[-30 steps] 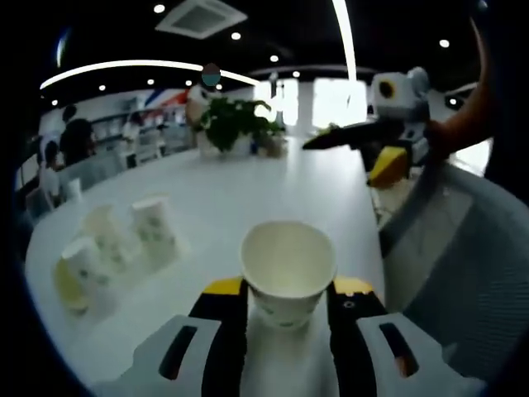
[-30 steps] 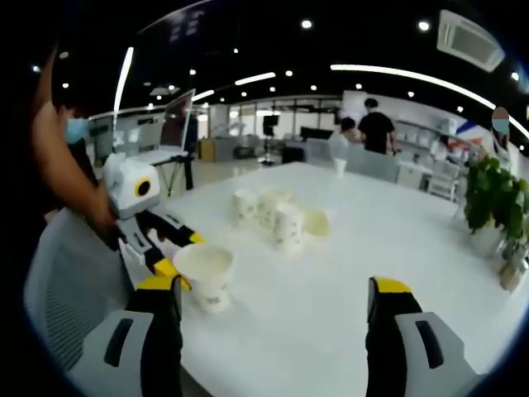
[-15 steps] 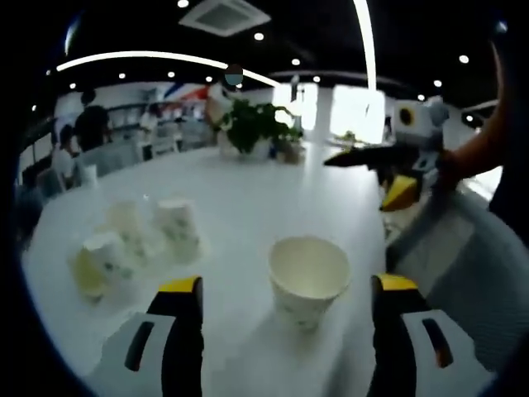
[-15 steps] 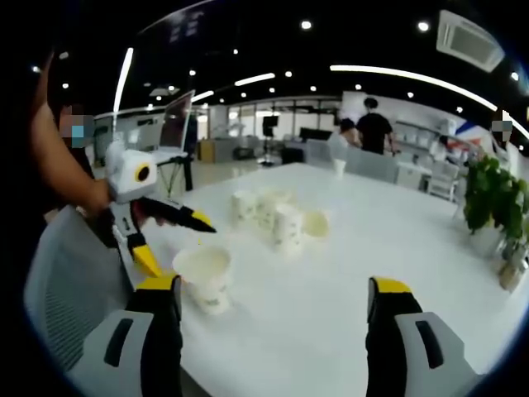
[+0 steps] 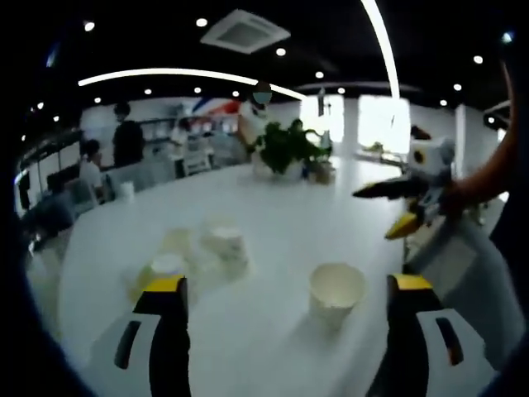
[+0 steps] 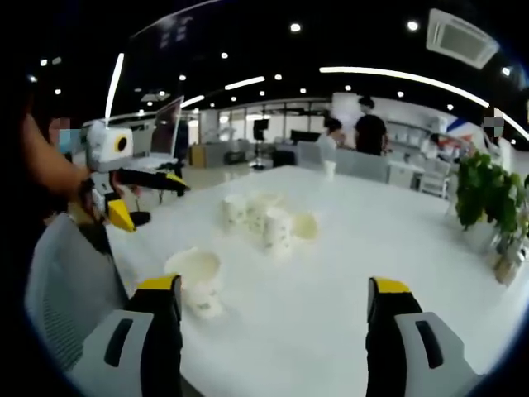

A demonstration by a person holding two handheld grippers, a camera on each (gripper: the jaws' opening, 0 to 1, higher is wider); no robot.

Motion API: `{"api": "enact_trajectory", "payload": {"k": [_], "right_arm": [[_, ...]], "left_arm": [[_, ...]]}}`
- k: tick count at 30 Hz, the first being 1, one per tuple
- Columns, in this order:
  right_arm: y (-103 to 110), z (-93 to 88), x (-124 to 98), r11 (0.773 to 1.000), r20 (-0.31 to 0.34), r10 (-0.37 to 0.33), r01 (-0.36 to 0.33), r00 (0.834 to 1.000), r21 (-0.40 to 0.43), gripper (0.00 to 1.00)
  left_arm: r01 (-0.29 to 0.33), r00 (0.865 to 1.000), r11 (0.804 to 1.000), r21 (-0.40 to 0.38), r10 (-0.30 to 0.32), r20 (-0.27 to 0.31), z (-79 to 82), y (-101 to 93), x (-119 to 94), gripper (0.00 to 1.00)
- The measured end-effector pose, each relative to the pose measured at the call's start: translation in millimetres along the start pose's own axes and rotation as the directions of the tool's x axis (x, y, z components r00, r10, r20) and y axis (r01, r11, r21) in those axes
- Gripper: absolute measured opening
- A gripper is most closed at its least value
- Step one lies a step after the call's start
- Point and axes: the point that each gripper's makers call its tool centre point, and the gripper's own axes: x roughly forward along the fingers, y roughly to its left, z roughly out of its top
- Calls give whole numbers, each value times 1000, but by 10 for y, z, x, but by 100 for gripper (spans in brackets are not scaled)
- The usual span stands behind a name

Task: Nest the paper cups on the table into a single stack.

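Cup (image 5: pixel 336 291) stands upright, mouth up, well apart from the cup cluster (image 5: pixel 198 252), between my wide-open, empty left gripper (image 5: pixel 287 285); my right gripper (image 6: pixel 273 289) gapes empty too.

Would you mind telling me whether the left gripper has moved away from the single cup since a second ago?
Yes. The left gripper released the cup and lifted clear above the table.

Place: open-plan office
Evidence: long white table (image 6: pixel 347 273), potted plant (image 5: pixel 285 149), ceiling strip lights (image 6: pixel 413 76), mesh chair (image 6: pixel 62 281), people beyond the tongs
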Motion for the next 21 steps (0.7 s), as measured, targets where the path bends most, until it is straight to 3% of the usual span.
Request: {"api": "enact_trajectory", "payload": {"k": [5,13,21], "right_arm": [[22,-2,4,1000,-10,8,-8,1000,-22,91],[11,47,-13,999,-3,10,-10,1000,-39,91],[9,21,-3,999,-14,15,-15,1000,-38,91]], "left_arm": [[-57,997,998,-11,57,-45,-173,79,-141,98],[-109,992,994,-12,108,-64,-299,105,-329,98],[-167,985,985,-50,165,-43,-352,116,-327,97]]}}
